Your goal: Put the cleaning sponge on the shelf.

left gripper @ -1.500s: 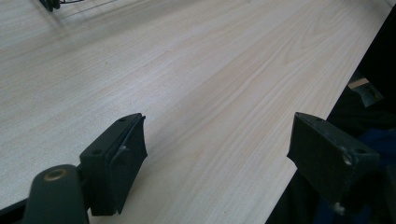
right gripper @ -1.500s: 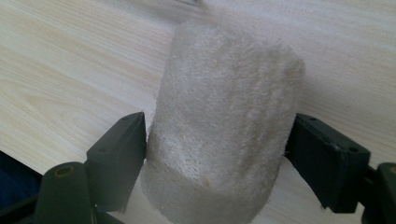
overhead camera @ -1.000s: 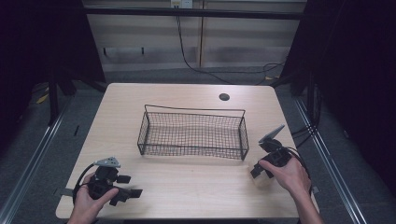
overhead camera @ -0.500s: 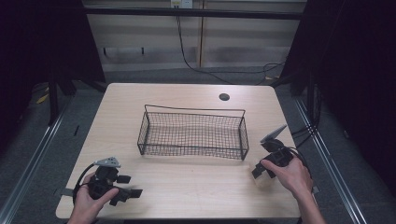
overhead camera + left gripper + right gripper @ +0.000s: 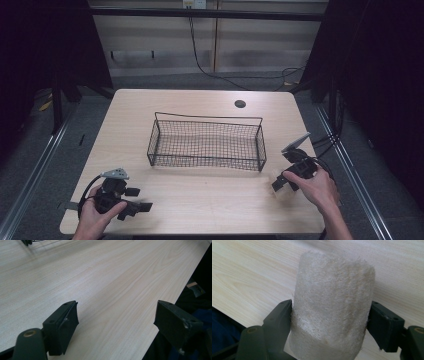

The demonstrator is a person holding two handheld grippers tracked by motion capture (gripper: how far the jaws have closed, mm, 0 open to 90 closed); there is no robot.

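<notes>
- Grippers first, nearest the person: the left gripper [image 5: 131, 206] rests at seven o'clock on the pale wooden table [image 5: 200, 200], jaws spread wide apart over bare wood, nothing between them.
- Over at four o'clock, the right gripper [image 5: 278, 183] is clamped on a cream, fuzzy, cylinder-shaped roll of soft fibre [image 5: 332, 307], jaws pressing both flanks at mid-height.
- That roll looks light and squashy; it should dent rather than slip, so gentle pressure across the middle suits it.
- Farther off at centre, an empty black wire basket [image 5: 207, 144] stands.
</notes>
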